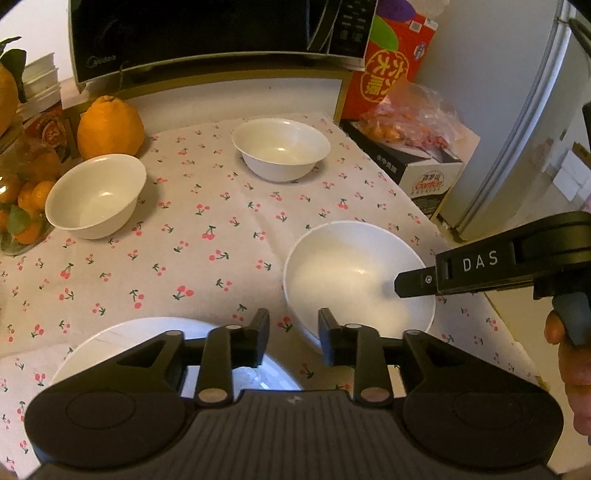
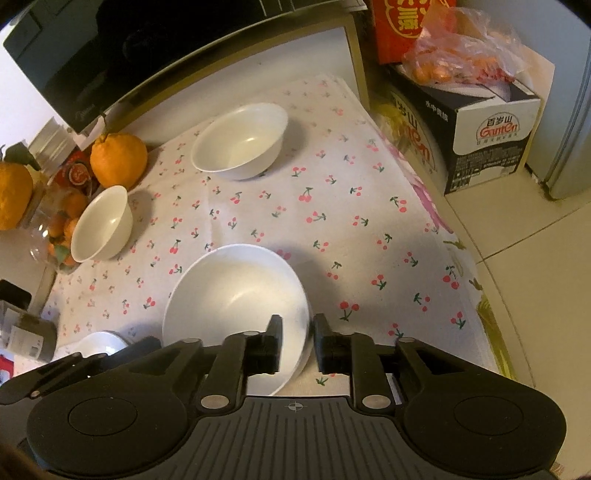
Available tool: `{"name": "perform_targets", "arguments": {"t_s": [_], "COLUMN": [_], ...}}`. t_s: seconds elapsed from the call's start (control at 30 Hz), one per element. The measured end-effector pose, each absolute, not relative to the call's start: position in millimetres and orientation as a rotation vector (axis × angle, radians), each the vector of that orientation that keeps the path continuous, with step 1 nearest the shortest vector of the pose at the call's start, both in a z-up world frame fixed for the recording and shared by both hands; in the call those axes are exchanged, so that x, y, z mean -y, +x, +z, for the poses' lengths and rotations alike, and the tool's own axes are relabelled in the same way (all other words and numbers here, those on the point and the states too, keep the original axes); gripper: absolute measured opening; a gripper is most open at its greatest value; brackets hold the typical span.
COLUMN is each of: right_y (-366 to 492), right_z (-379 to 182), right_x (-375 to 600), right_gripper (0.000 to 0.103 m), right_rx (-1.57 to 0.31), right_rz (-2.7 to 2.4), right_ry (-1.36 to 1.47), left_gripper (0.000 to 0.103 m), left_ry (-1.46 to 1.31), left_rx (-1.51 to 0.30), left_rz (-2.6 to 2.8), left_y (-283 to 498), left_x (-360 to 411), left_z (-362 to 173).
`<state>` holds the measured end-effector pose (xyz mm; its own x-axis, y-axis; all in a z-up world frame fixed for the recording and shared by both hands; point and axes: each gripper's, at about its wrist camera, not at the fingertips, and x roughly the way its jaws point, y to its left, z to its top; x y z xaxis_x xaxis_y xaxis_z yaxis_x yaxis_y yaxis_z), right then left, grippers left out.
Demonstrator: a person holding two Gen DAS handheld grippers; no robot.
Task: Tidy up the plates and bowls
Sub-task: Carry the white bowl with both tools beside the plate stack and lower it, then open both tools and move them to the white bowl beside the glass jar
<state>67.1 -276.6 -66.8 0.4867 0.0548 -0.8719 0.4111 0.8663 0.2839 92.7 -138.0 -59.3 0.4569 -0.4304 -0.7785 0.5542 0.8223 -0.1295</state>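
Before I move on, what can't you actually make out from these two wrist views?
- White plate: left wrist view, near half hidden by the left gripper.
- Nearest white bowl: right wrist view, its near rim runs between the right gripper jaws; pad contact unclear.
- Small white dish: right wrist view, cut off by the gripper body.
- Black microwave: both views, top cropped.

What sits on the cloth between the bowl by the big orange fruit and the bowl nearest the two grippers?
Nothing: between the bowl by the fruit and the nearest bowl lies only bare cherry-print cloth. Both wrist views show it.
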Motion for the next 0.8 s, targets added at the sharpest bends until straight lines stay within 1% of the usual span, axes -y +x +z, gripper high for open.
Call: {"name": "perform_targets", "arguments": {"t_s": [0.03,0.07,0.1,0.17,0.27,0.37,0.57,0.8], "right_y": [67.0,66.9,66.8,66.7,67.7,70.7,78.2,99.0], "right_z": [-66.6,-65.9,-65.0,-62.4,-57.4,-53.2,-37.2,-19.2], "right_x": [277.4,278.2,279.0,279.6,276.5,270.8,256.6,231.0], "right_gripper": [0.025,0.032,0.036,0.056,0.07,0.074,0.083,0.089], "right_rx": [-1.051,-1.049,-1.045,-1.033,-1.008,-1.002,-0.945,-0.856], "right_rz": [-0.231,-0.233,-0.236,-0.245,-0.256,-0.252,-0.247,-0.233], "right_ry": [0.508,0.514,0.52,0.52,0.496,0.476,0.481,0.533], "left_gripper": [0.036,0.041,0.045,0.059,0.067,0.075,0.087,0.096], "left_ry": [0.149,0.147,0.146,0.14,0.123,0.101,0.056,0.017], "left_rx": [-0.91,-0.906,-0.9,-0.887,-0.88,-0.878,-0.857,-0.849], "left_rz": [-0.609,-0.609,-0.606,-0.595,-0.586,-0.583,-0.546,-0.433], "left_y": [93.4,94.0,94.2,94.7,97.5,101.5,112.3,135.4], "left_x": [136.9,136.2,134.9,132.3,127.8,121.7,101.7,67.6], "left_z": [-58.4,-57.2,-55.6,-52.4,-47.1,-41.7,-29.5,-25.4]}}
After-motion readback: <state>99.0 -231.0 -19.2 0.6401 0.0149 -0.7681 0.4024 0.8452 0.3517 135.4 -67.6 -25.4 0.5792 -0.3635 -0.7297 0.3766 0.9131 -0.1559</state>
